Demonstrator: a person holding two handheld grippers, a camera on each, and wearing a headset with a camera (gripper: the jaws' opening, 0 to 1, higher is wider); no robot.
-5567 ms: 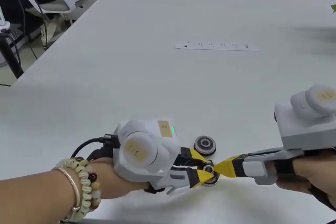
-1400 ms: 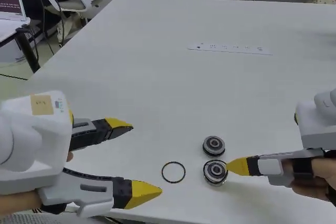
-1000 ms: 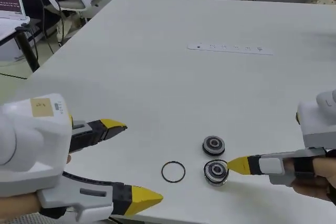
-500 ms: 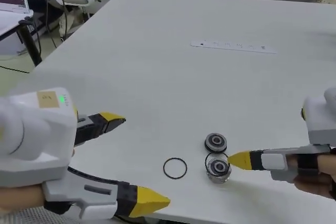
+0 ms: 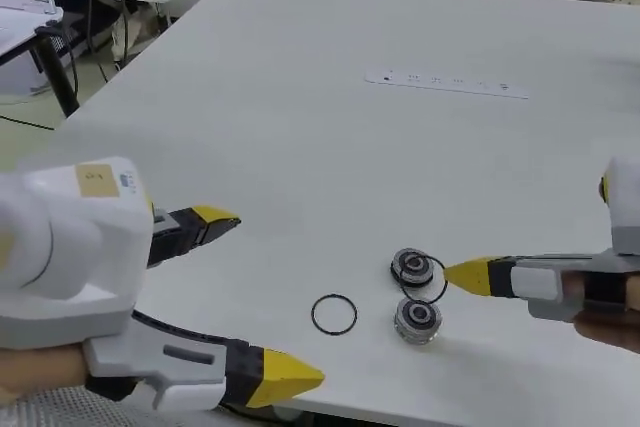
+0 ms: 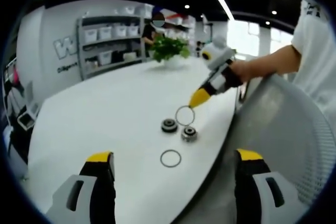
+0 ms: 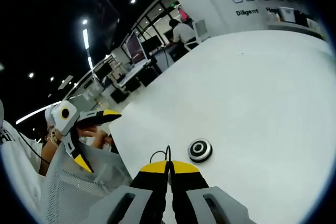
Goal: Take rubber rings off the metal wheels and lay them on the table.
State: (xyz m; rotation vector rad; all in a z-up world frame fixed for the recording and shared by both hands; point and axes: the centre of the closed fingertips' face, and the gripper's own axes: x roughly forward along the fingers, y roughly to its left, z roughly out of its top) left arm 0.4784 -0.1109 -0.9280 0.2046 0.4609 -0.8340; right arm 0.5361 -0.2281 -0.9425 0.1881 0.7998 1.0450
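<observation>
Taking 12 o'clock as pointing away across the tabletop, two metal wheels sit towards its 6 o'clock edge. The far wheel is at 12 o'clock of the near wheel, just beside it. A flat rubber ring lies on the tabletop at 9 o'clock of the near wheel, apart from it. The right hand-held gripper comes in from 3 o'clock, its tips pinched on a second rubber ring seen between the wheels. The left hand-held gripper, jaws spread, is at 9 o'clock of the flat ring. A power strip lies well away at 12 o'clock.
</observation>
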